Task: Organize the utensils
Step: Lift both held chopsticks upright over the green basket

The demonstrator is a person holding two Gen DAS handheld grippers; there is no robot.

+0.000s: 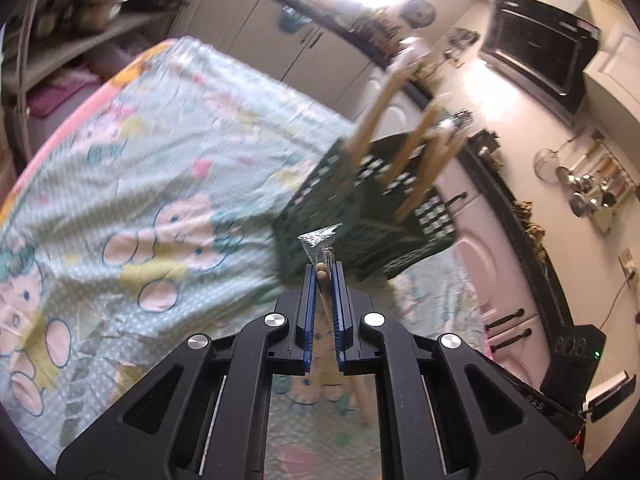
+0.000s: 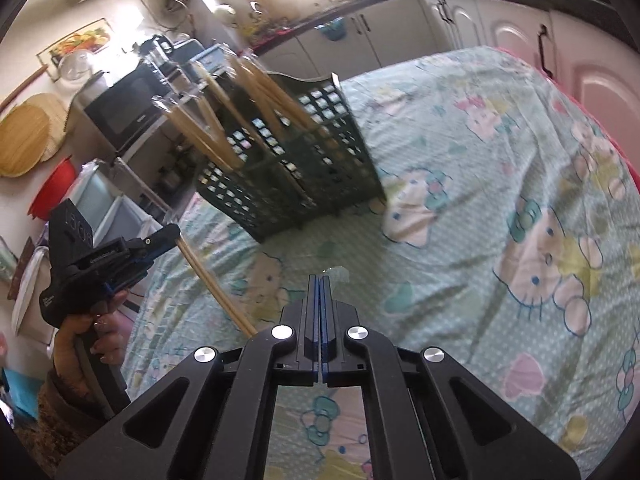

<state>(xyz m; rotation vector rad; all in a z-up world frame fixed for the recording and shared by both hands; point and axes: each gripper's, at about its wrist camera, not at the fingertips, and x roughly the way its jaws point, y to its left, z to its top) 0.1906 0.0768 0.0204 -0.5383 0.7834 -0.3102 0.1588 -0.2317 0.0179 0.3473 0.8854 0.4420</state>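
Observation:
A dark green lattice utensil basket (image 1: 360,216) (image 2: 296,164) stands on the table with several plastic-wrapped wooden chopstick pairs (image 1: 404,152) (image 2: 224,112) sticking up out of it. My left gripper (image 1: 323,276) is shut on one wrapped chopstick pair (image 1: 320,246), held just in front of the basket. In the right wrist view the left gripper (image 2: 170,236) shows at the left with the chopsticks (image 2: 216,284) hanging down from it. My right gripper (image 2: 322,280) is shut with nothing between its fingers, over the cloth in front of the basket.
The table is covered with a light cartoon-print cloth (image 1: 152,184) (image 2: 500,184). Kitchen cabinets (image 2: 440,24), a microwave (image 2: 124,108) and a toaster oven (image 1: 536,60) surround the table. A pink cabinet (image 1: 492,280) lies beyond the table's edge.

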